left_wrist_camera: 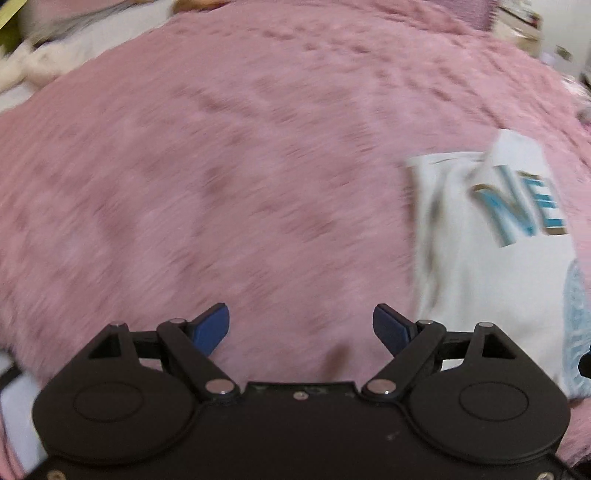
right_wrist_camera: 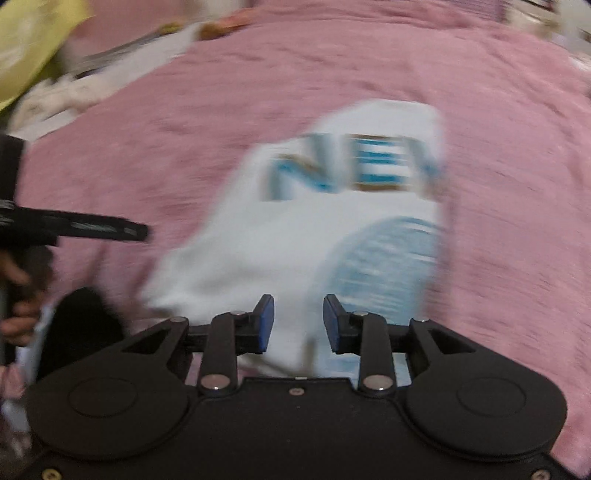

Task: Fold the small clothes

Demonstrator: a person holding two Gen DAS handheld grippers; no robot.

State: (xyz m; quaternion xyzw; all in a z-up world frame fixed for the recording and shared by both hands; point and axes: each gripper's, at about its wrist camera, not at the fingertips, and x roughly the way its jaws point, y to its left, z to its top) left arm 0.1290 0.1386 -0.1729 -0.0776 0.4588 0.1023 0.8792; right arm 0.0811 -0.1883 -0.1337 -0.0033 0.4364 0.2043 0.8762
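A small white shirt (right_wrist_camera: 288,236) with blue letters and a pale blue print lies partly folded on the pink fuzzy blanket (right_wrist_camera: 498,184). In the left wrist view the same shirt (left_wrist_camera: 480,258) lies at the right side. My left gripper (left_wrist_camera: 301,325) is open over bare blanket, left of the shirt, with nothing between its blue pads. My right gripper (right_wrist_camera: 298,321) is open over the shirt's near edge, and white cloth shows in the gap. Both views are blurred by motion. The left gripper (right_wrist_camera: 110,230) shows from the side at the left of the right wrist view.
A hand (right_wrist_camera: 18,295) grips the left tool's handle. White and cream cloth (left_wrist_camera: 48,62) lies beyond the blanket at the far left, with a yellow-green item (right_wrist_camera: 29,40) behind it. Clutter (left_wrist_camera: 524,26) sits at the far right corner.
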